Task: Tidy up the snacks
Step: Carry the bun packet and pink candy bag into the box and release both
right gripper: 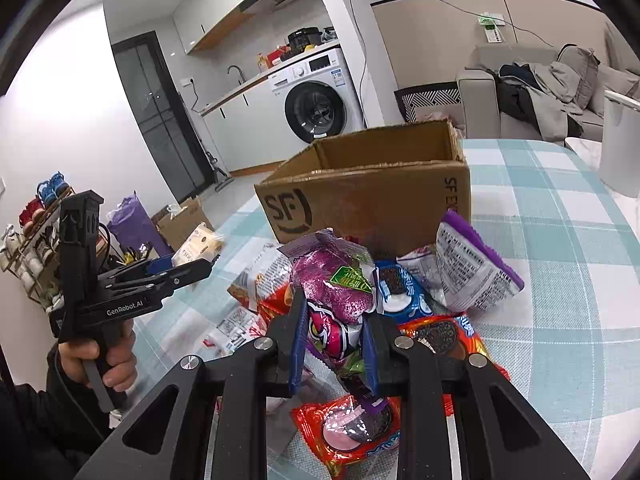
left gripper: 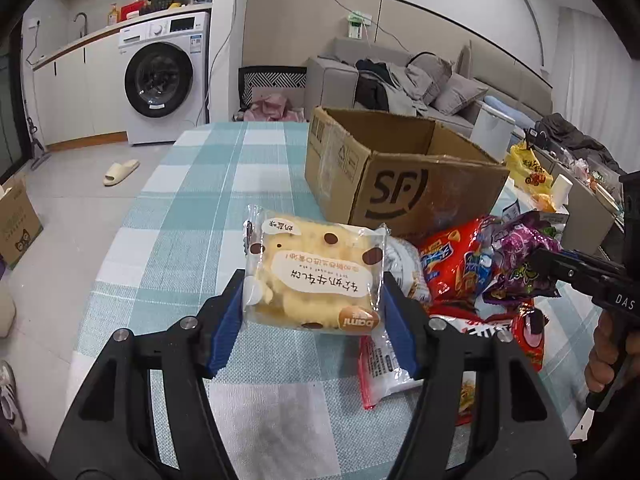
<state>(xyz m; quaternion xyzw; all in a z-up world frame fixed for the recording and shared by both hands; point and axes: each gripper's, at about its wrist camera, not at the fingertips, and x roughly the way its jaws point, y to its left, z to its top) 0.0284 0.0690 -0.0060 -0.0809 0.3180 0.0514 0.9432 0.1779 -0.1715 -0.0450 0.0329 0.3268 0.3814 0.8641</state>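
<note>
blue-padded left gripper (left gripper: pixel 314 312) in the left wrist view clamps a clear-wrapped yellow cake packet (left gripper: pixel 314 276), raised above the checked tablecloth (left gripper: pixel 192 208); an open cardboard box (left gripper: pixel 400 168) stands just beyond, a heap of snack packets (left gripper: pixel 480 272) lies to its right, and the other tool enters at the right edge. in the right wrist view, right gripper (right gripper: pixel 334 344) stands narrow, pinching a purple glittery snack bag (right gripper: pixel 336 292) on top of the heap; red cookie packets (right gripper: pixel 352 432) lie beneath, the box (right gripper: pixel 368 204) behind, the cake packet (right gripper: pixel 198 246) at far left.
</note>
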